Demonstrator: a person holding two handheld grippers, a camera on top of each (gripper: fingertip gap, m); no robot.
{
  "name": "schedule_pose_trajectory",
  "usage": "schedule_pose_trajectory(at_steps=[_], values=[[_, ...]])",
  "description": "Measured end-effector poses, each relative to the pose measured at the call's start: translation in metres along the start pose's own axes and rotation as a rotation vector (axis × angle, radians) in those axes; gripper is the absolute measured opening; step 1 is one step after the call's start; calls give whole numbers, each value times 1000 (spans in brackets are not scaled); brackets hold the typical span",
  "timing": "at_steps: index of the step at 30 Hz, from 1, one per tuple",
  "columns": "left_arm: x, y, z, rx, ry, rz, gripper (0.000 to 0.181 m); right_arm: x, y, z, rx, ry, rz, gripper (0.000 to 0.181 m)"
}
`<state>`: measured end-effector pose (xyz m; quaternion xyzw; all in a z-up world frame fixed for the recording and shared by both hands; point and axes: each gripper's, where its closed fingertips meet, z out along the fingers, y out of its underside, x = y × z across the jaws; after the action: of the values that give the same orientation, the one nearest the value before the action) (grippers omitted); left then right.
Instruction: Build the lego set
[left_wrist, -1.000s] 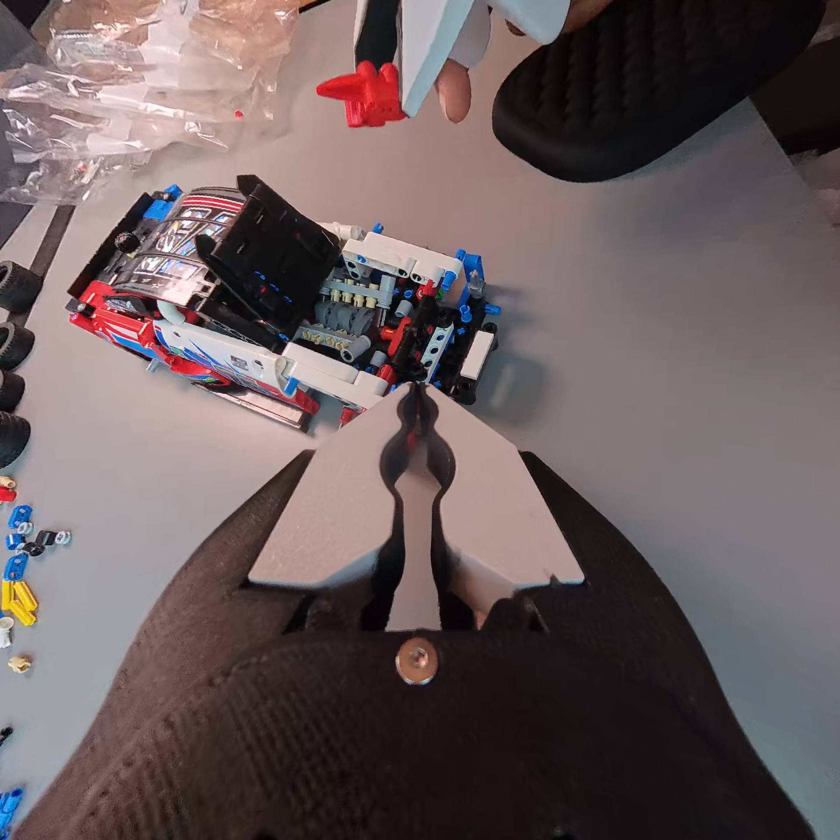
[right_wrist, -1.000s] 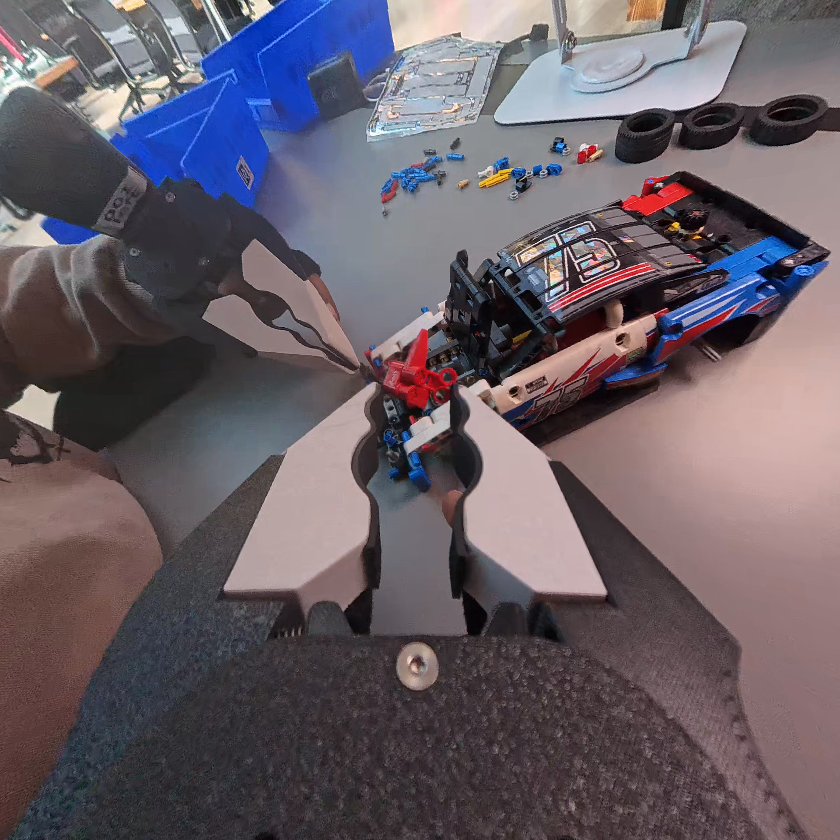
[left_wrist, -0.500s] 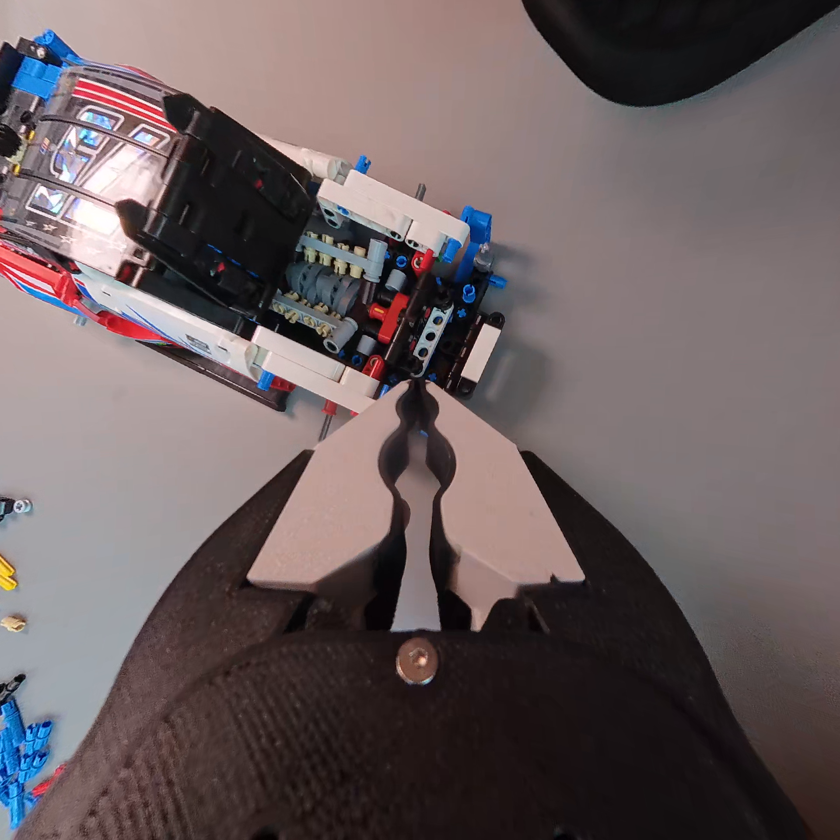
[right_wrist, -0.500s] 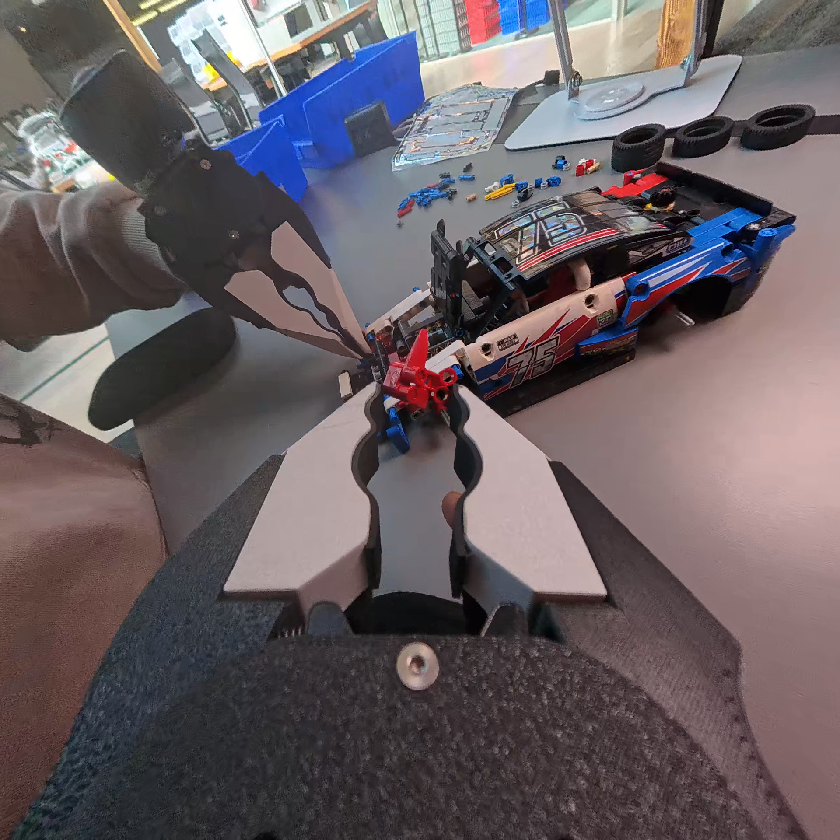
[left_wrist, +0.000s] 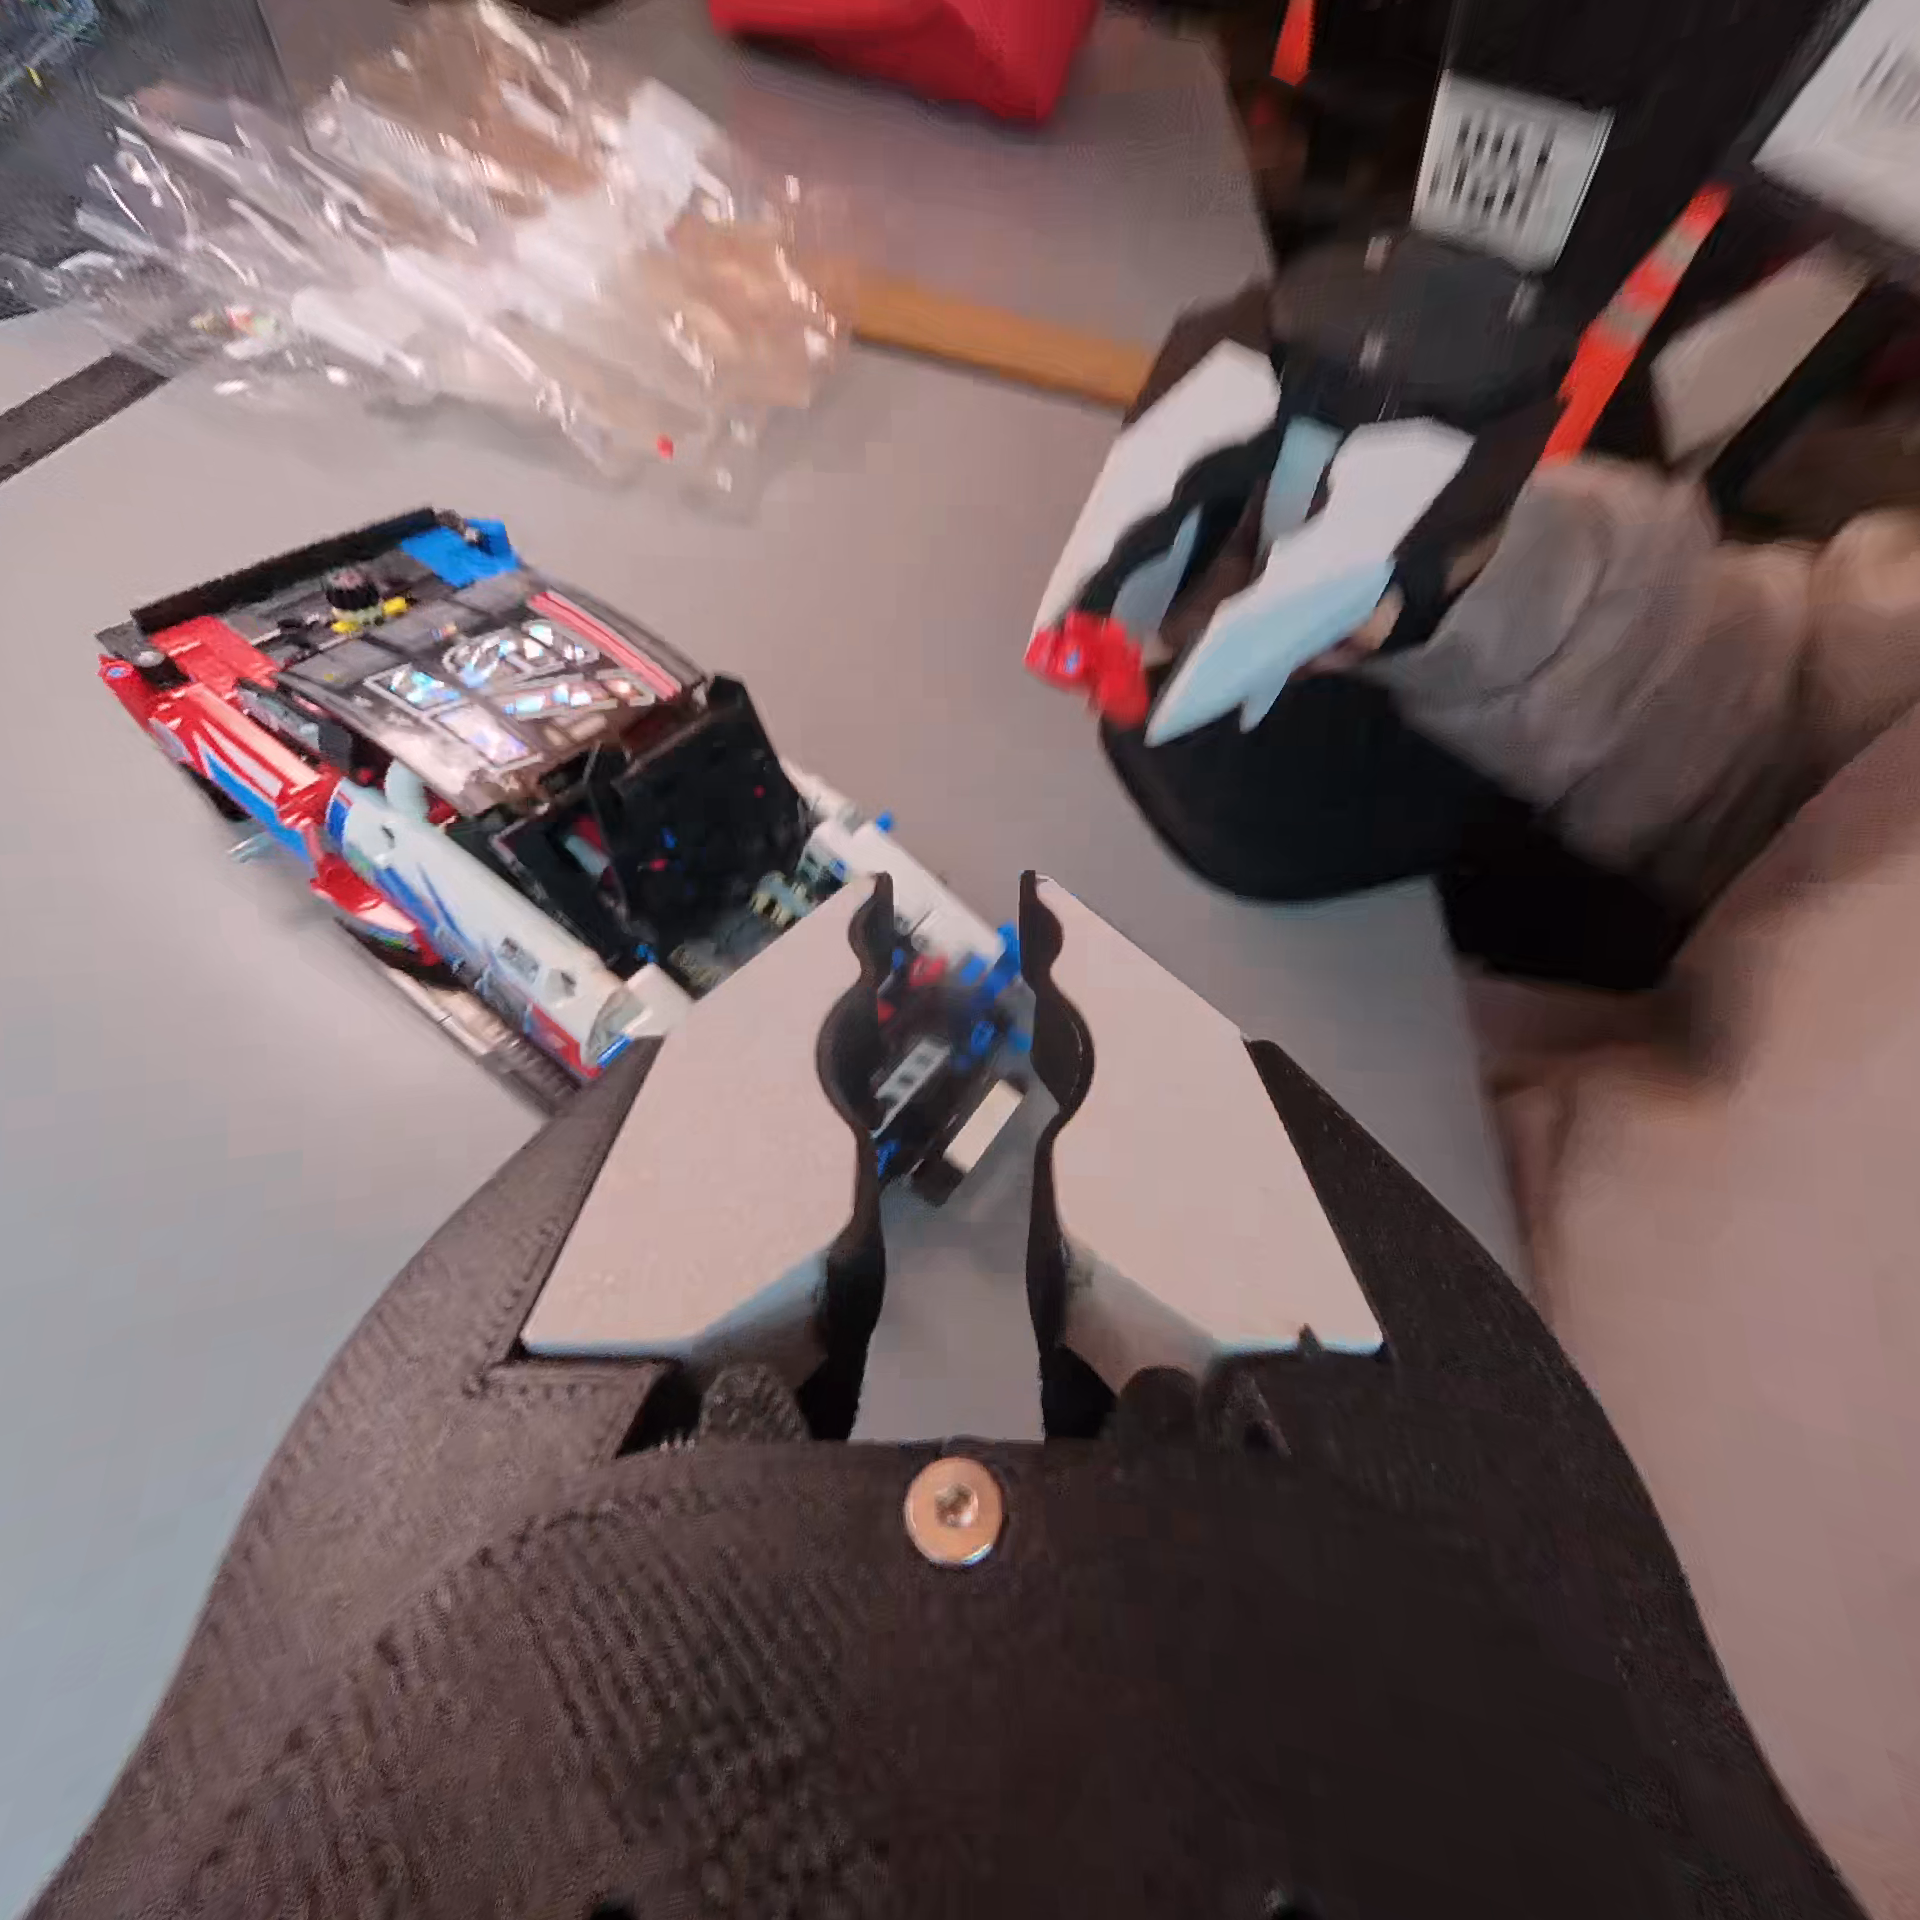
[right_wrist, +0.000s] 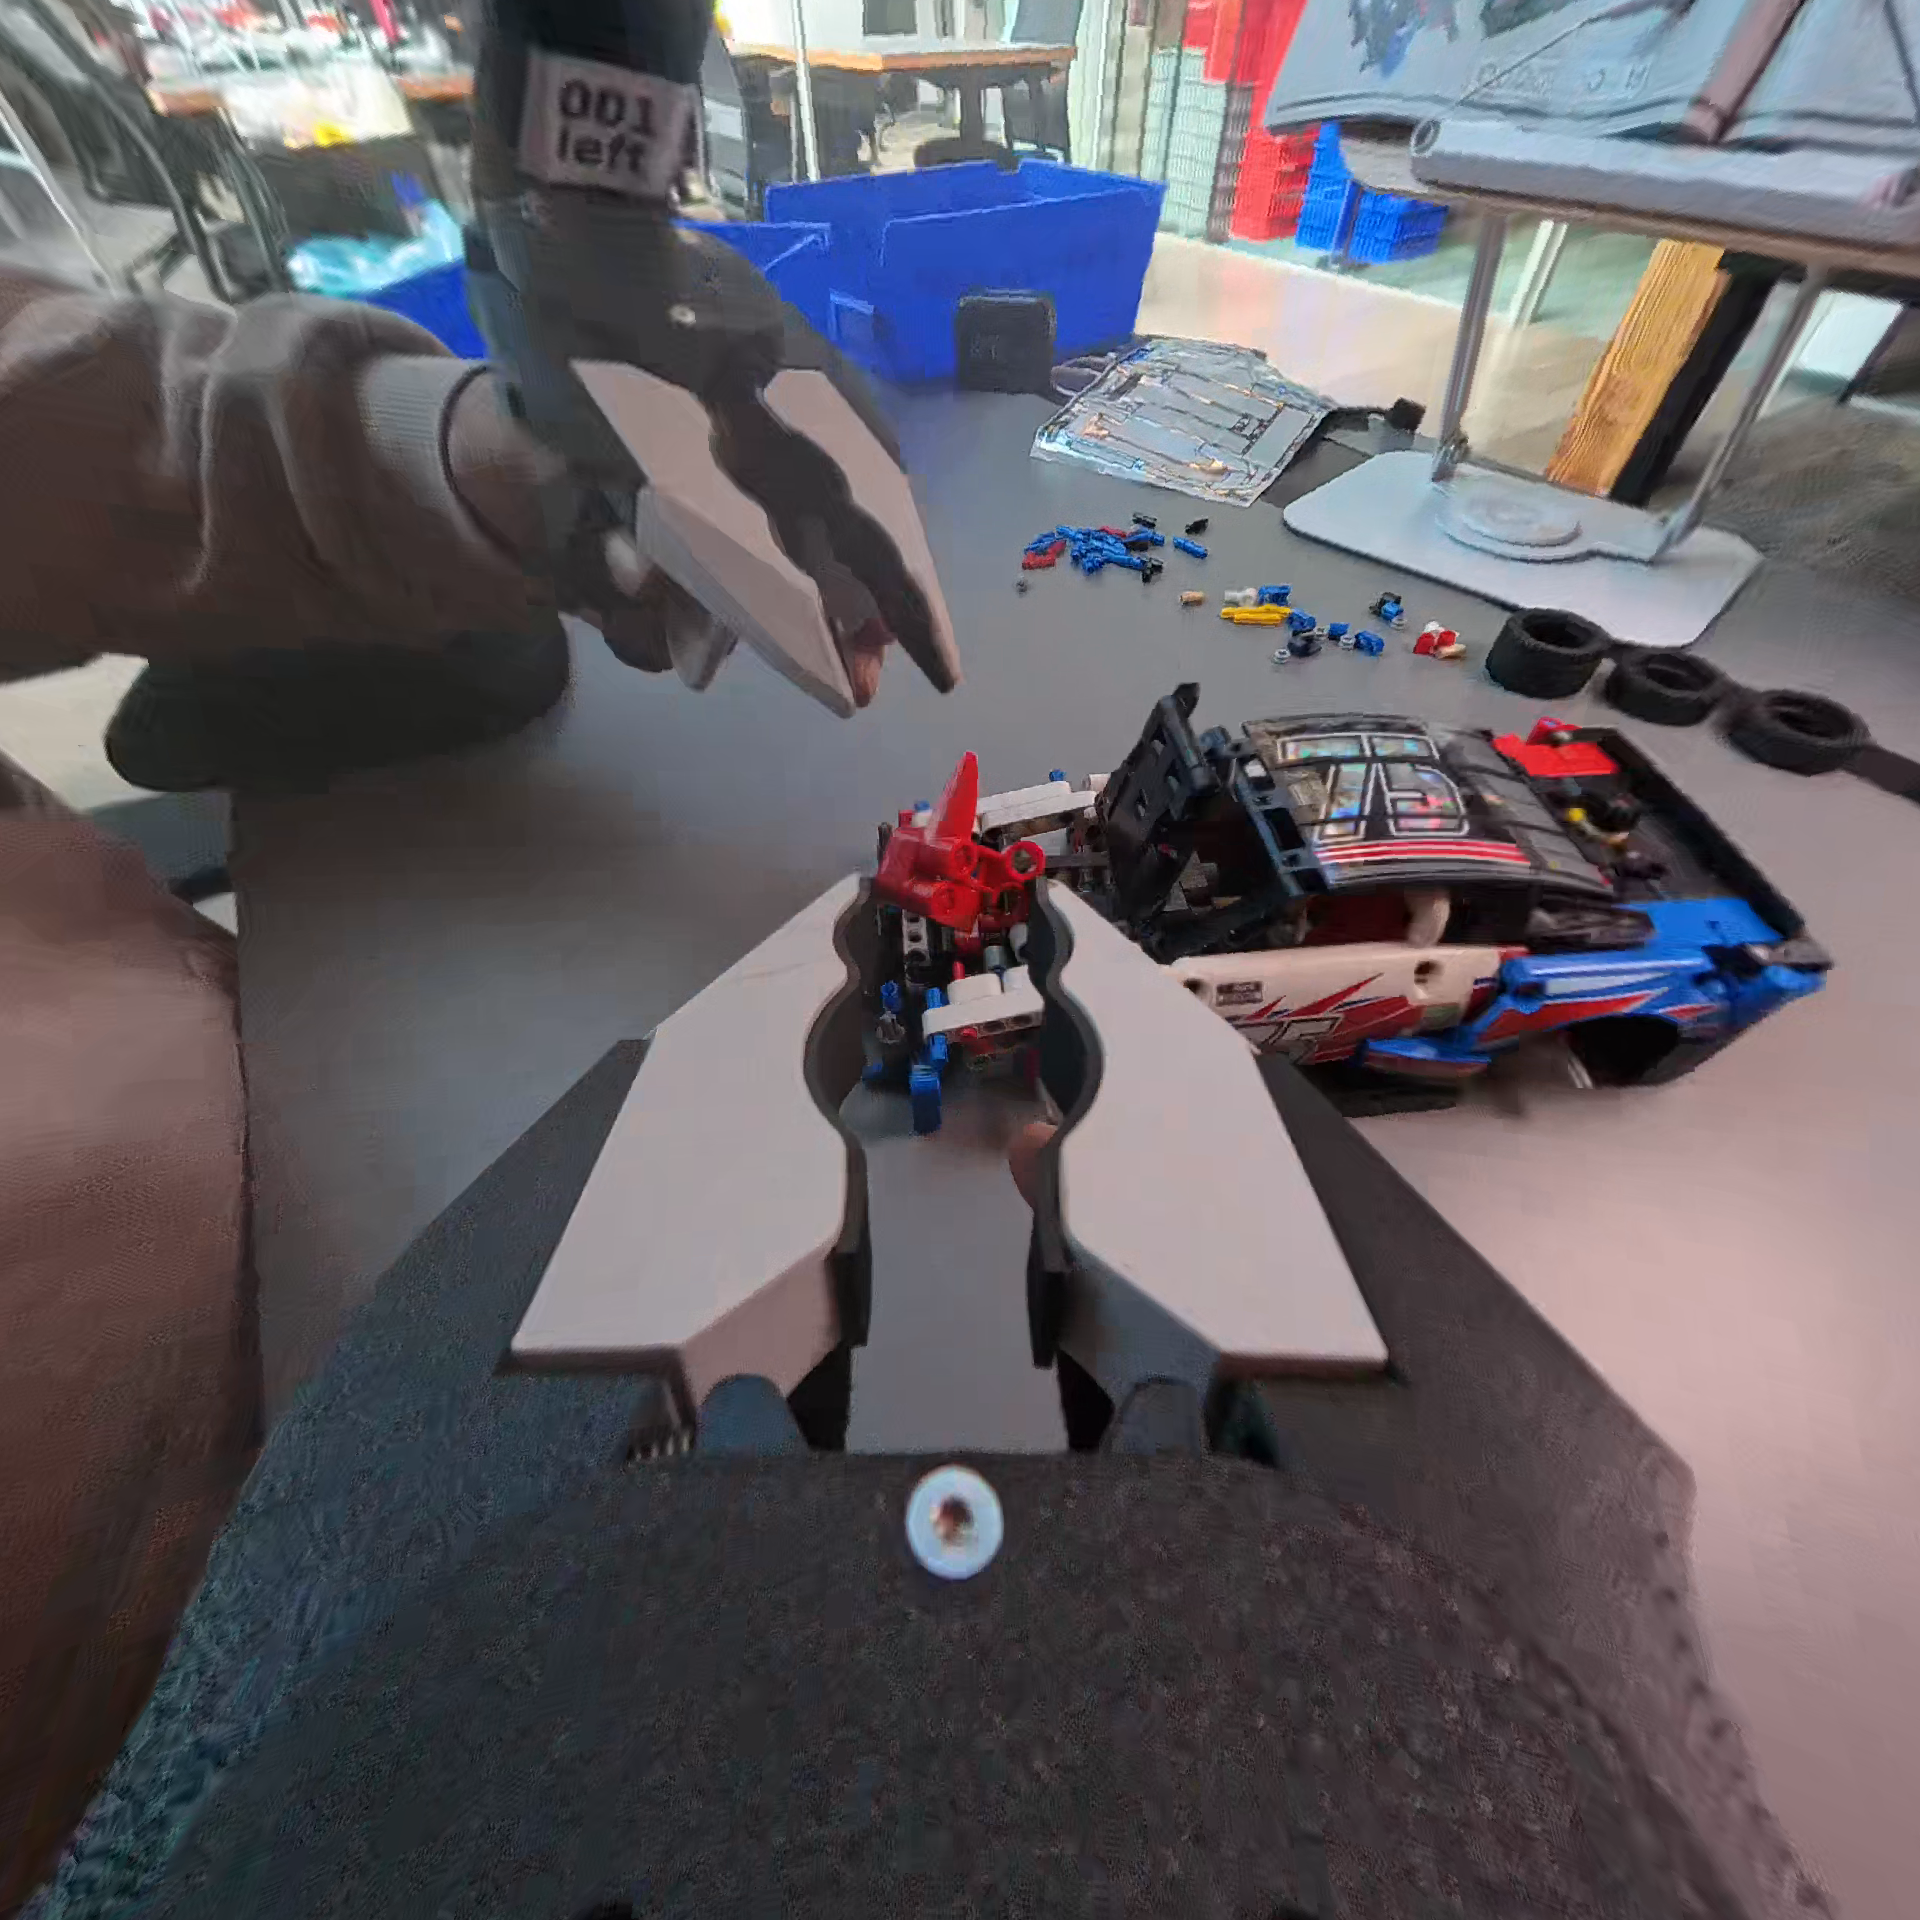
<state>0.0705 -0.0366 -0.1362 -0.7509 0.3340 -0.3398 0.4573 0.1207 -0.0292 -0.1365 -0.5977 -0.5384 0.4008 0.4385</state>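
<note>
Grey tabletop (right_wrist: 1558, 1299) carries everything, with blue bins (right_wrist: 966, 249) and a pale stand base (right_wrist: 1517, 540) at its far edge. Beyond the right gripper's (right_wrist: 951, 894) tips and slightly to their right lies the lego car (right_wrist: 1455, 914), unfinished and wheel-less: a black roof with glossy stickers, white flanks streaked red and blue, a blue rear corner, a black panel hinged upward, and an open front end of grey, red and blue technic beams that sits just past the tips. That gripper pinches a small red piece (right_wrist: 951, 857) with a pointed fin and round pin holes, held above the car's open front; its fingers are set narrowly around it. From the left wrist view the same red piece (left_wrist: 1091, 660) appears blurred in the right gripper (left_wrist: 1122, 675), up and to the right. The left gripper (left_wrist: 951, 894) hovers over the car's (left_wrist: 436, 769) exposed front with its fingers parted by a moderate gap and nothing between them. Farther off lie loose small parts (right_wrist: 1247, 592), three black tyres (right_wrist: 1662, 681), a sticker sheet (right_wrist: 1174, 416), and crumpled clear bags (left_wrist: 468, 270).
</note>
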Motion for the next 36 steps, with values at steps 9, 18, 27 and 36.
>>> schedule_pose_trajectory(at_steps=[9, 18, 27, 36], values=[[6, -2, -17, 160, 71, -202, 33, -19, -28, 60, -196, 8, -700, 26], [0, -11, -61, 340, 167, -162, 6, -35, -59, 94, -70, -36, -615, 27], [37, -19, -87, 446, 438, -56, 5, -78, -83, 86, 103, -330, -303, 30], [52, -16, -87, 442, 524, -11, 5, -91, -77, 80, 117, -379, -268, 29]])
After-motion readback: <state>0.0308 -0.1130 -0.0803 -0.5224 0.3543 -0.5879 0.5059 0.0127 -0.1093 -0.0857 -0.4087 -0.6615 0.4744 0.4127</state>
